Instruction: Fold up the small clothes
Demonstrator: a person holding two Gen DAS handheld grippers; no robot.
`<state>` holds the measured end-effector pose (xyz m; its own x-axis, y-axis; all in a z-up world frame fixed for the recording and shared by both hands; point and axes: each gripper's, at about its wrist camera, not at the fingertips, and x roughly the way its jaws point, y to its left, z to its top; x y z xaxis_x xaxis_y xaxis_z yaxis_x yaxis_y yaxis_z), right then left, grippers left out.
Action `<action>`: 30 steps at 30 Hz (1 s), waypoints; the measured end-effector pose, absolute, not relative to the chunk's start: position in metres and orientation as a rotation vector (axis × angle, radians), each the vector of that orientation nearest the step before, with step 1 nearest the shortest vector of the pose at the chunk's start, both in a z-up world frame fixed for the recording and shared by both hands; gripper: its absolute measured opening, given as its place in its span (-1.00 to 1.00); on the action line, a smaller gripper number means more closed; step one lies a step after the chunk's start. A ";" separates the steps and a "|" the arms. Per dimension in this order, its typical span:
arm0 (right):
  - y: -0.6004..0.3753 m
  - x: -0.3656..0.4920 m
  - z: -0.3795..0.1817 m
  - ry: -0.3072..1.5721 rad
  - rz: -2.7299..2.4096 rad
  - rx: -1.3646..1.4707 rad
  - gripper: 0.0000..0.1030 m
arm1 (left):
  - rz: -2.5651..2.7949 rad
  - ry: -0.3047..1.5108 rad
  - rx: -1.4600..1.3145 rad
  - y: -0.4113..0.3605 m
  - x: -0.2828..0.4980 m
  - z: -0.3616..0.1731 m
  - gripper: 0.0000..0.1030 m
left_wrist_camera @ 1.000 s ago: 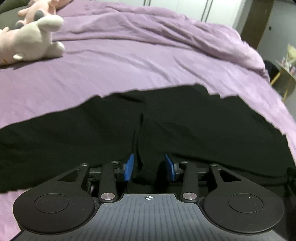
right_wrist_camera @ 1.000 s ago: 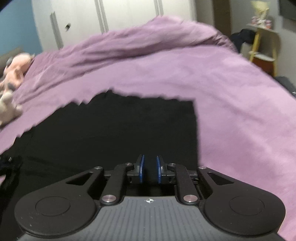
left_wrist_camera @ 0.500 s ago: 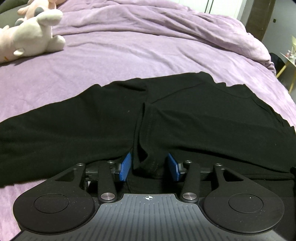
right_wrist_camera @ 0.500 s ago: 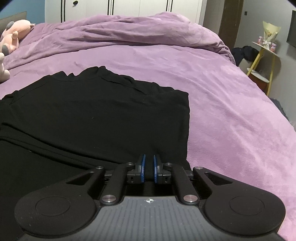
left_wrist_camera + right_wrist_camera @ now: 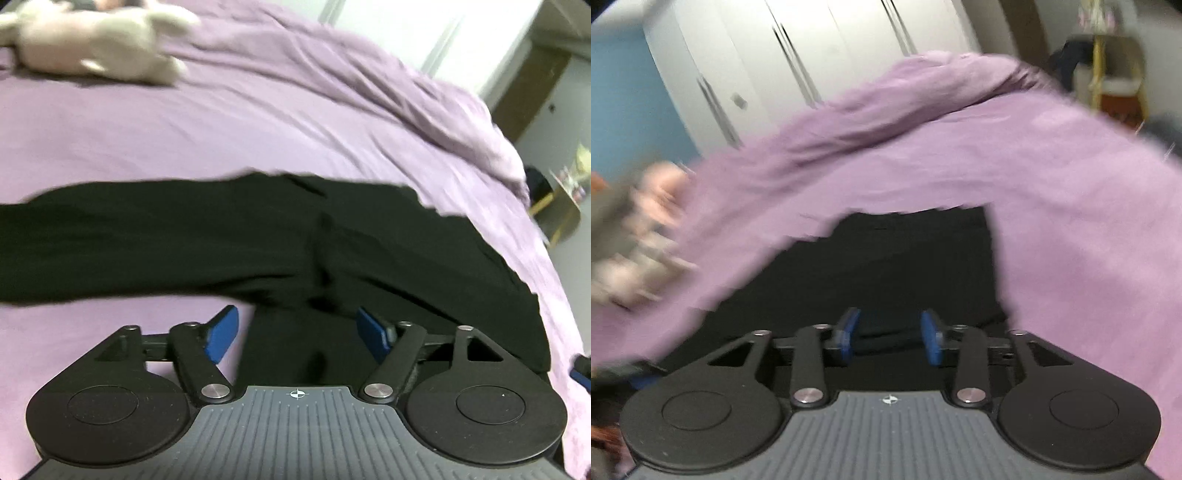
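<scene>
Black garment [image 5: 192, 236] lies spread on the purple bed [image 5: 221, 125].
Left gripper [image 5: 297, 332] and right gripper [image 5: 891, 338] jaws are opening, pinching nothing; cloth looks soft, light, limp — best taken at an edge.

Each hand-held gripper [image 5: 297, 334] [image 5: 890, 338] shows blue pads on black linkage arms (silver screws at the pivots), round black discs at 4 and 8 o'clock, ribbed grey housing.

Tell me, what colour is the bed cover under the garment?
Purple bed cover, clearest in the left wrist view.
</scene>
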<state>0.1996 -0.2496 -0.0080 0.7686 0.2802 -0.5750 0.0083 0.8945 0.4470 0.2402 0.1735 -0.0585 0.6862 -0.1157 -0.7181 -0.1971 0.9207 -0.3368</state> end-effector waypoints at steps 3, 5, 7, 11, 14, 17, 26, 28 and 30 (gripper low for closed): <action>-0.246 0.168 -0.015 0.734 0.210 0.542 -0.13 | 0.169 0.781 -0.486 0.225 0.203 -0.056 0.53; -0.239 0.152 -0.023 0.775 0.180 0.526 -0.13 | 0.263 0.757 -0.596 0.268 0.182 -0.062 0.52; -0.231 0.143 -0.028 0.812 0.161 0.518 -0.13 | 0.359 0.742 -0.708 0.303 0.168 -0.069 0.46; -0.216 0.136 -0.036 0.867 0.169 0.527 -0.14 | 0.511 0.665 -0.922 0.365 0.148 -0.087 0.23; -0.206 0.137 -0.037 0.879 0.173 0.501 -0.14 | 0.549 0.589 -1.132 0.402 0.136 -0.104 -0.12; -0.202 0.140 -0.036 0.885 0.164 0.493 -0.14 | 0.579 0.528 -1.253 0.423 0.133 -0.117 -0.47; -0.202 0.144 -0.040 0.898 0.119 0.495 -0.14 | 0.580 0.480 -1.305 0.433 0.120 -0.124 -0.85; -0.203 0.143 -0.039 0.891 0.116 0.492 -0.14 | 0.572 0.494 -1.201 0.423 0.128 -0.108 -0.85; -0.206 0.142 -0.038 0.880 0.111 0.490 -0.14 | 0.507 0.503 -1.057 0.406 0.143 -0.082 -0.85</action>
<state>0.1423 -0.2059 -0.0378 0.6389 0.2905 -0.7123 0.1053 0.8842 0.4551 0.1430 0.4062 -0.0817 0.7778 0.1485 -0.6107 -0.6119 0.4011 -0.6817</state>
